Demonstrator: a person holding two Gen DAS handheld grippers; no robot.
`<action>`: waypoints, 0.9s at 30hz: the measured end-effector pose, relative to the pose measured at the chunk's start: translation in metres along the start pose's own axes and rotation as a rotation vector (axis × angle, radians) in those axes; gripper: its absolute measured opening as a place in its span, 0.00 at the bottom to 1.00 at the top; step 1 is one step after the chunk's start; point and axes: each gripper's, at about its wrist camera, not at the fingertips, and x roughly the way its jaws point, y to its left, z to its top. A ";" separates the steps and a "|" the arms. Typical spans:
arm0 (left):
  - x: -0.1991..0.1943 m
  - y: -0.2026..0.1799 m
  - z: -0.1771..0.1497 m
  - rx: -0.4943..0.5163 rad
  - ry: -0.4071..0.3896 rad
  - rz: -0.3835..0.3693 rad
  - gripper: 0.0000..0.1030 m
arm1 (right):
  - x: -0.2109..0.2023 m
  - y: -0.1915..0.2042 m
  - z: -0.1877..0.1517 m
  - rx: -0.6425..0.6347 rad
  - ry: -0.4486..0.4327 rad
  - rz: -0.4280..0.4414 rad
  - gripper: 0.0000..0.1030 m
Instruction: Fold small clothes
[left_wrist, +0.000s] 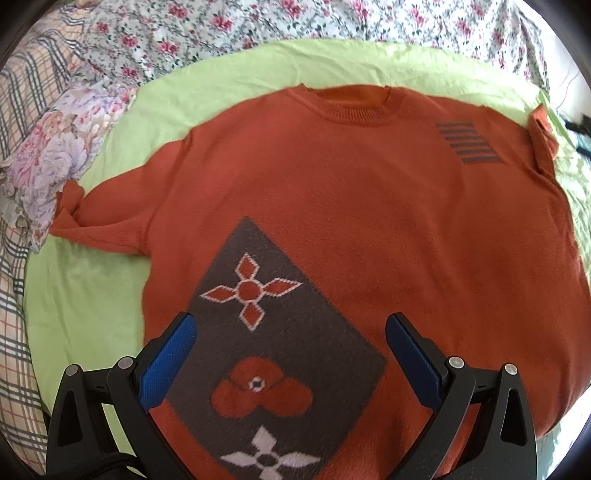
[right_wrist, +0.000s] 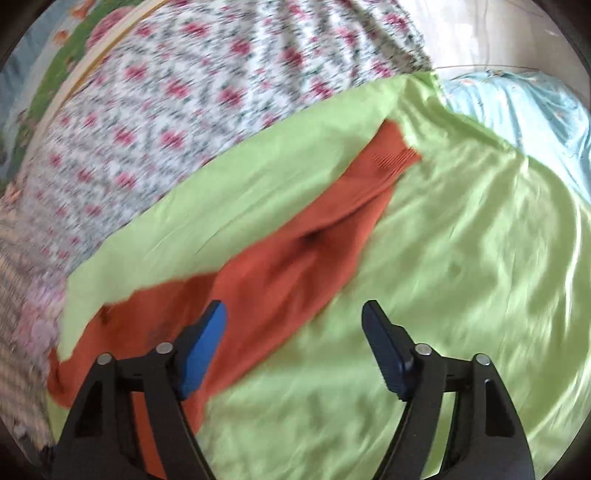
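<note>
Orange knit sweater (left_wrist: 369, 206) lies face up and spread flat on our lime-green sheet (left_wrist: 85, 295), a grey diamond panel (left_wrist: 280, 350) of orange and white flowers on its front, grey stripes (left_wrist: 469, 143) by one shoulder. Our left gripper (left_wrist: 291, 354) hovers over the panel, blue fingers (left_wrist: 173, 362) spread wide, nothing between them. Our right gripper (right_wrist: 293, 347) is also spread and empty above one sleeve (right_wrist: 295, 254), whose ribbed cuff (right_wrist: 397, 151) lies on the sheet. That view is motion-blurred; the hem is cut off.
</note>
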 end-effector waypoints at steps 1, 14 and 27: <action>0.005 -0.003 0.002 0.005 0.012 0.003 0.99 | 0.011 -0.010 0.015 0.020 -0.006 -0.021 0.56; 0.054 -0.016 0.026 0.014 0.095 -0.009 0.99 | 0.133 -0.106 0.099 0.283 -0.003 -0.136 0.33; 0.027 -0.004 0.006 -0.013 0.051 -0.054 0.99 | 0.080 0.078 0.075 -0.134 0.015 0.217 0.07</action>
